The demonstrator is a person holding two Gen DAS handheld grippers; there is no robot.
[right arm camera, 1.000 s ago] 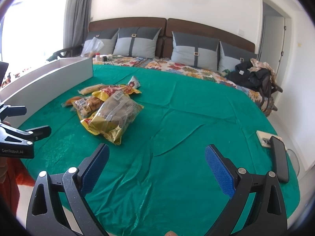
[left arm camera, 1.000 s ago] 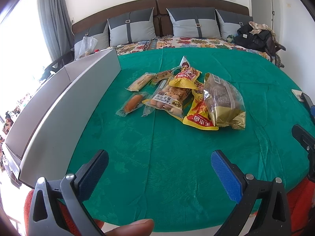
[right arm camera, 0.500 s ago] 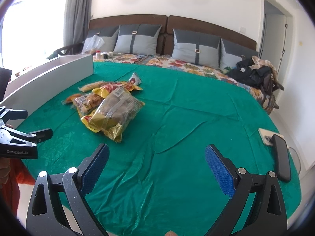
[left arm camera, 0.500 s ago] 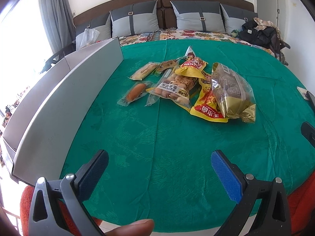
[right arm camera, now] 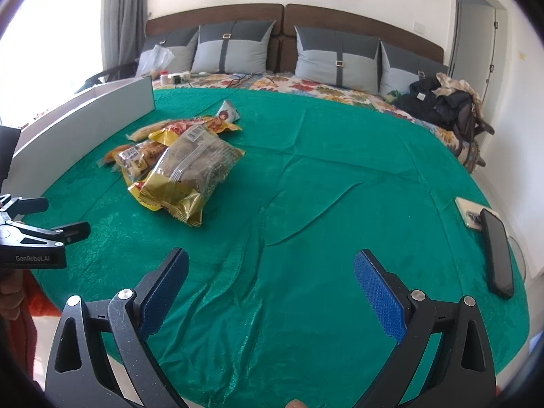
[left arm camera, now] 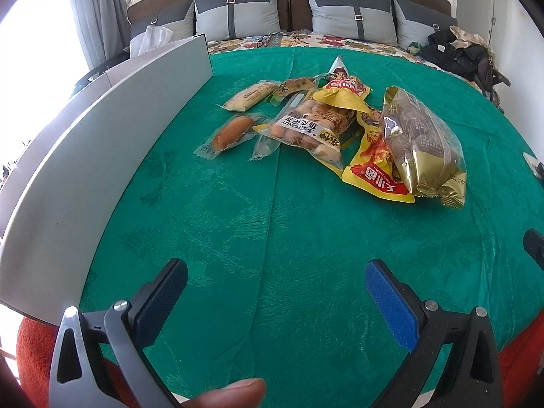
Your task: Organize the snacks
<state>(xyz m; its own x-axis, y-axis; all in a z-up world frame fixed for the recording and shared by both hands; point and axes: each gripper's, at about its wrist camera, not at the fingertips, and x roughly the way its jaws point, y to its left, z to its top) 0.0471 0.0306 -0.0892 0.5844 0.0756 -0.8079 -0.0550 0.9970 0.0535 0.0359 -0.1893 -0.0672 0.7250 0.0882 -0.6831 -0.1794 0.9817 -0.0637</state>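
Observation:
A heap of snack packets lies on the green bedspread (left arm camera: 272, 231): a gold-and-clear bag (left arm camera: 421, 146), a yellow-and-red bag (left arm camera: 374, 173), a peanut pack (left arm camera: 309, 125), a sausage in clear wrap (left arm camera: 231, 132) and a wrapped bar (left arm camera: 251, 95). My left gripper (left arm camera: 277, 292) is open, well short of the heap, nothing between its blue pads. My right gripper (right arm camera: 270, 282) is also open and empty, over bare cloth to the right of the gold bag (right arm camera: 193, 170). The left gripper's black tip (right arm camera: 51, 234) shows at the right wrist view's left edge.
A long white open box (left arm camera: 102, 142) runs along the bed's left side. Grey pillows (right arm camera: 231, 47) line the headboard, dark clothes and a bag (right arm camera: 438, 102) lie at the far right. A black phone (right arm camera: 496, 251) rests near the right edge.
The left gripper has moved forward and tilted down, so the snack heap looks closer and larger. The right gripper has edged forward slightly. Both stay open.

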